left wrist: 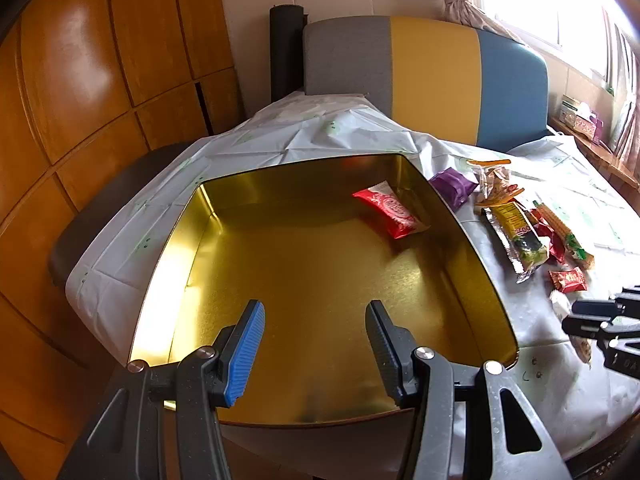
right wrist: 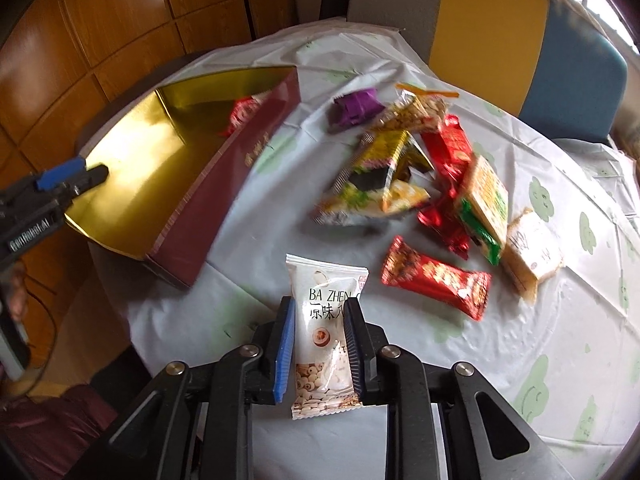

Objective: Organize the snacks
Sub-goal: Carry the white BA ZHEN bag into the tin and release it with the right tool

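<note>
- Right gripper (right wrist: pixel 318 344): jaws closed on a white snack pack (right wrist: pixel 324 332) printed "BA ZHEN"; pads press both long edges, pack upright between them, top end pointing to 12 o'clock. Whether it's lifted off the cloth, can't tell.
- Left gripper (left wrist: pixel 316 340): jaws open, nothing between them, poised over the near part of the gold-lined box (left wrist: pixel 304 276). In the right wrist view it shows at 9 o'clock (right wrist: pixel 76 178), over the box's near corner.
- Box: gold inside, maroon outside wall (right wrist: pixel 240 160), lid off, sits on the tabletop (right wrist: pixel 520 340) w/ a white cloth w/ green cloud prints. Mostly bare inside.
- One red-and-white pack (left wrist: pixel 390 210) lies in the box at its far-right corner, approx 1 o'clock from the left jaws, leaning against the right wall.
- Loose snacks on the cloth to the right of the box, apart from it:
- purple pack (right wrist: pixel 354 110) at 12 o'clock from the held pack, nearest the box's far end
- clear bag w/ orange strip (right wrist: pixel 416 110) just right of the purple one
- seaweed-style yellow/green packs (right wrist: pixel 376 176) piled in the middle
- red foil packs (right wrist: pixel 446 184) touching that pile
- green-and-orange pack (right wrist: pixel 482 208) lying over the red ones
- pale rice-cake pack (right wrist: pixel 530 252) at the pile's right edge
- red pack (right wrist: pixel 436 280) lying alone, approx 2 o'clock from the right jaws, near the held pack.
- Chair w/ grey, yellow, blue back (left wrist: pixel 432 80) stands behind the tabletop at 12 o'clock; wood panelling (left wrist: pixel 80 100) left.
</note>
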Available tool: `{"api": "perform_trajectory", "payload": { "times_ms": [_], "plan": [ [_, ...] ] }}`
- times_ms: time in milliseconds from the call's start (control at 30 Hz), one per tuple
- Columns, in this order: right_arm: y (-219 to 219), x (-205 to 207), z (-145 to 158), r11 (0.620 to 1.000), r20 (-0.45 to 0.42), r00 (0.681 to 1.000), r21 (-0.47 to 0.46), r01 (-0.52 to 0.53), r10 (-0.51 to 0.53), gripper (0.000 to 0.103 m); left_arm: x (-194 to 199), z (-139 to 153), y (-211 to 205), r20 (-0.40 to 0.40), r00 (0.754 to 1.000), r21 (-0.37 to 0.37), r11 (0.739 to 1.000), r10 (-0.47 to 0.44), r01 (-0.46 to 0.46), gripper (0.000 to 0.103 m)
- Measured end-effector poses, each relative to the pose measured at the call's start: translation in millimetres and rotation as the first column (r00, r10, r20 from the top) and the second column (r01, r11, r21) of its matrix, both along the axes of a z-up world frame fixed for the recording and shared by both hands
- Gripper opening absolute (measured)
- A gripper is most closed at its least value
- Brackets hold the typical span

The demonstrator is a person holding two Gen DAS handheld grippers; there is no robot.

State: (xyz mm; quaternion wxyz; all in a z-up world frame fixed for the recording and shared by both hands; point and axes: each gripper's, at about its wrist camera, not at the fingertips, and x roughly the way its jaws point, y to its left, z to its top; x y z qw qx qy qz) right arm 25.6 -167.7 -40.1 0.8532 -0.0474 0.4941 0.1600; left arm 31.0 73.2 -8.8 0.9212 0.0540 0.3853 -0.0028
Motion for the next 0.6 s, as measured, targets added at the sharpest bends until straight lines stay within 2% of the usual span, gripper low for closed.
{"api": "perform_trajectory", "payload": {
  "times_ms": [367, 600],
  "plan": [
    [61, 25, 44, 0.990, 0.072, 0.996, 0.123, -0.068, 0.060, 0.024, 0, -4, 19, -0.009, 0.999, -0.031, 0.999, 0.036, -0.037, 0.053],
    [112, 58, 49, 0.983, 0.057, 0.994, 0.153, -0.099, 0.092, 0.024, 3, -8, 39, -0.020, 0.996, -0.062, 0.994, 0.090, -0.091, 0.053]
  ]
}}
